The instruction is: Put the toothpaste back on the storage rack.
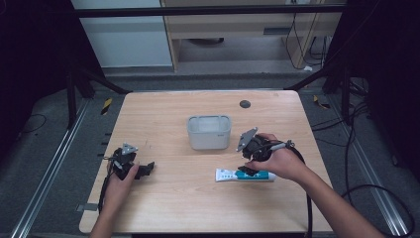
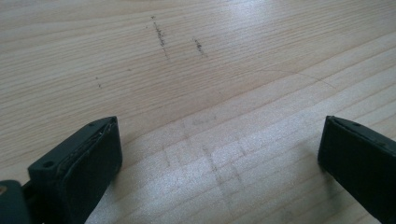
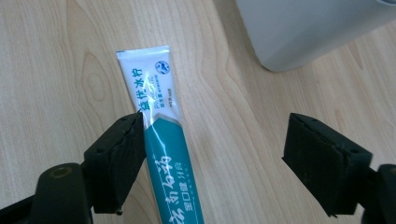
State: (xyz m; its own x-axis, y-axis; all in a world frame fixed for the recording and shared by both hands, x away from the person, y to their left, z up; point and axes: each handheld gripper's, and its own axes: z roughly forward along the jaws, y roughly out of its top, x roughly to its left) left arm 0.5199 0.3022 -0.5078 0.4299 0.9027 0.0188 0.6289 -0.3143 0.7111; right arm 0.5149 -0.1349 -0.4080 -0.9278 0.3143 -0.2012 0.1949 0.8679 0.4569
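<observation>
Right gripper (image 3: 212,158) jaws open astride tube (image 3: 161,140), ungrasped; left gripper (image 2: 219,154) open, idle. We judge the move to the bin (image 1: 209,133) pending.

pale wood-grain table (image 1: 168,114), smooth with faint scuffs. toothpaste tube (image 3: 161,140) is glossy plastic, white and teal, catching glare. grey bin (image 1: 209,132) looks matt plastic. gripper pads (image 3: 119,158) matt black, slightly rough.

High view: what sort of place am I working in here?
Most likely a lab or workshop recording station, not a home. A bare wooden table stands inside a dark metal frame, loose cables trail over the grey floor, and the props are few: a toothpaste tube and a small grey bin.
</observation>
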